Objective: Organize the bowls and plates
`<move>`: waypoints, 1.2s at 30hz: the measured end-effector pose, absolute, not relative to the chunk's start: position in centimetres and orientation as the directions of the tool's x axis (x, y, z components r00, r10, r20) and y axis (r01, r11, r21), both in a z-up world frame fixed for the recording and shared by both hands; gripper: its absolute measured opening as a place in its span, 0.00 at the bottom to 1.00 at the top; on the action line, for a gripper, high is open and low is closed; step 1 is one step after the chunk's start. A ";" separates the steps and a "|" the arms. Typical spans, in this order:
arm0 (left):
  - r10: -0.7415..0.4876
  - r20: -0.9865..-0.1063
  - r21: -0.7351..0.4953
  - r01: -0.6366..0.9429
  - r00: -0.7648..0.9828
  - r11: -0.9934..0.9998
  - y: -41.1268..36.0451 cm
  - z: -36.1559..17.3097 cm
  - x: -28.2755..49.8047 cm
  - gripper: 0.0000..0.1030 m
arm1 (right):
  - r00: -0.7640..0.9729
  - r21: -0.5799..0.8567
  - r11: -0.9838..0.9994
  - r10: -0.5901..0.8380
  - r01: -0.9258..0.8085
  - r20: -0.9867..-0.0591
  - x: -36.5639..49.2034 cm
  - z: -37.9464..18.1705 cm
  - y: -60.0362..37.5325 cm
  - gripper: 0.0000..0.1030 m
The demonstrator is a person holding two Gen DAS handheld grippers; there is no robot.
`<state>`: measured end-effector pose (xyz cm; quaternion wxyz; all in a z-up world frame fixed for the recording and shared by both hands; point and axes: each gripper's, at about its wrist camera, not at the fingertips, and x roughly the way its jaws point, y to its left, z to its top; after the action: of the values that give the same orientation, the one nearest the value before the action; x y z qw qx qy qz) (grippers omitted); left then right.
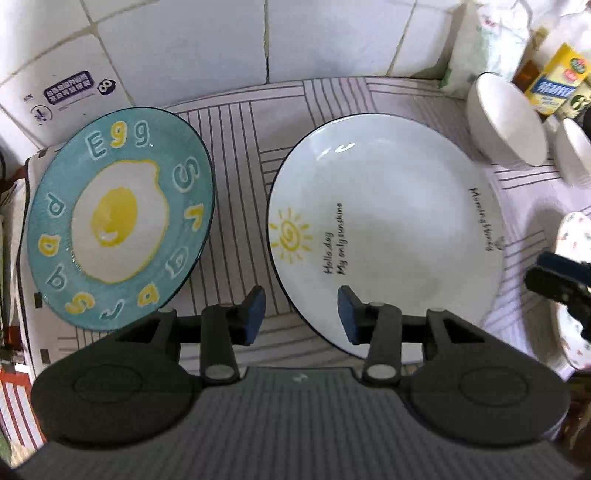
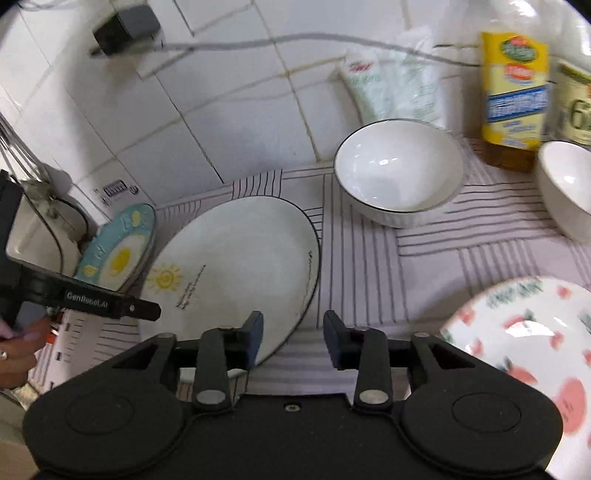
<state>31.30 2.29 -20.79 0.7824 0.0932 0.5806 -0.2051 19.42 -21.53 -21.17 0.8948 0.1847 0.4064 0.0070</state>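
A teal egg plate (image 1: 122, 218) lies at the left on the striped cloth; it also shows in the right wrist view (image 2: 118, 251). A white sun plate (image 1: 388, 229) lies in the middle and shows too in the right wrist view (image 2: 240, 269). Two white bowls (image 2: 399, 170) (image 2: 565, 184) stand at the back right. A strawberry-print plate (image 2: 524, 339) lies at the right front. My left gripper (image 1: 301, 314) is open and empty over the sun plate's near left rim. My right gripper (image 2: 293, 336) is open and empty over that plate's near right rim.
The tiled wall (image 1: 221, 44) runs along the back. A yellow carton (image 2: 515, 88), a tin (image 2: 574, 103) and plastic packets (image 2: 384, 85) stand at the back right. A charger with cable (image 2: 125, 26) hangs on the wall. The striped cloth (image 2: 369, 258) covers the counter.
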 end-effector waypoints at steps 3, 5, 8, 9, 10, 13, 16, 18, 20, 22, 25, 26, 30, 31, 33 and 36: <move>-0.238 -0.936 -0.101 0.450 0.259 0.887 2.0 -19.0 30.4 0.46 | 0.694 0.330 0.930 0.131 0.161 -0.708 16.6 -20.0 -22.4 0.48; -0.253 -0.927 -0.097 0.475 0.278 0.875 1.0 -17.8 29.5 0.48 | 0.711 0.328 0.927 0.105 0.184 -0.696 14.7 -19.3 -23.1 0.51; -0.284 -0.912 -0.096 0.518 0.297 0.850 -1.2 -16.2 28.3 0.50 | 0.721 0.324 0.919 0.065 0.226 -0.689 11.8 -18.7 -24.4 0.55; -0.303 -0.905 -0.102 0.538 0.300 0.836 -2.1 -15.7 27.8 0.52 | 0.725 0.321 0.916 0.049 0.242 -0.687 10.8 -18.5 -24.8 0.55; -0.315 -0.900 -0.106 0.551 0.301 0.828 -2.8 -15.2 27.3 0.54 | 0.728 0.317 0.912 0.031 0.259 -0.685 9.7 -18.4 -25.4 0.56; -0.334 -0.889 -0.096 0.587 0.312 0.804 -5.2 -14.4 25.8 0.57 | 0.732 0.306 0.906 -0.006 0.292 -0.681 7.1 -18.3 -26.8 0.56; -0.342 -0.883 -0.085 0.606 0.322 0.791 -7.1 -14.1 24.4 0.58 | 0.727 0.301 0.893 -0.041 0.334 -0.685 4.4 -18.8 -28.6 0.56; -0.350 -0.887 -0.092 0.626 0.302 0.774 -8.6 -14.1 23.7 0.59 | 0.731 0.314 0.881 -0.050 0.353 -0.681 2.5 -19.2 -29.8 0.56; -0.344 -0.895 -0.089 0.640 0.285 0.764 -10.2 -14.4 23.2 0.59 | 0.730 0.333 0.865 -0.053 0.374 -0.682 1.3 -19.8 -31.1 0.56; -0.330 -0.903 -0.066 0.668 0.277 0.741 -12.2 -14.3 22.2 0.59 | 0.732 0.331 0.860 -0.070 0.388 -0.678 0.2 -20.4 -32.0 0.56; -0.324 -0.900 -0.038 0.690 0.291 0.723 -14.3 -14.4 21.4 0.59 | 0.761 0.331 0.868 -0.079 0.371 -0.644 -0.9 -21.6 -32.9 0.56; -0.322 -0.903 -0.037 0.695 0.284 0.718 -15.1 -14.6 21.3 0.59 | 0.761 0.334 0.866 -0.080 0.373 -0.644 -1.0 -22.0 -33.2 0.56; -0.323 -0.907 -0.036 0.715 0.271 0.698 -17.3 -16.3 20.8 0.59 | 0.738 0.349 0.851 -0.066 0.393 -0.671 -0.6 -24.2 -34.3 0.56; -0.320 -0.909 -0.034 0.718 0.266 0.695 -17.8 -17.0 20.7 0.59 | 0.742 0.365 0.842 -0.060 0.397 -0.668 -0.5 -24.6 -34.5 0.56; -0.321 -0.914 -0.048 0.720 0.248 0.693 -18.6 -18.1 20.6 0.59 | 0.745 0.385 0.835 -0.043 0.393 -0.666 -0.3 -25.3 -34.9 0.56; -0.315 -0.928 -0.085 0.710 0.199 0.699 -19.4 -20.1 20.7 0.59 | 0.745 0.390 0.834 -0.037 0.390 -0.667 0.0 -26.0 -35.2 0.56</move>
<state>20.67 -19.44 -20.13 0.7520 0.1848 0.5331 -0.3408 0.04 -35.23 -25.96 0.8963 0.2623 0.3370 -0.1191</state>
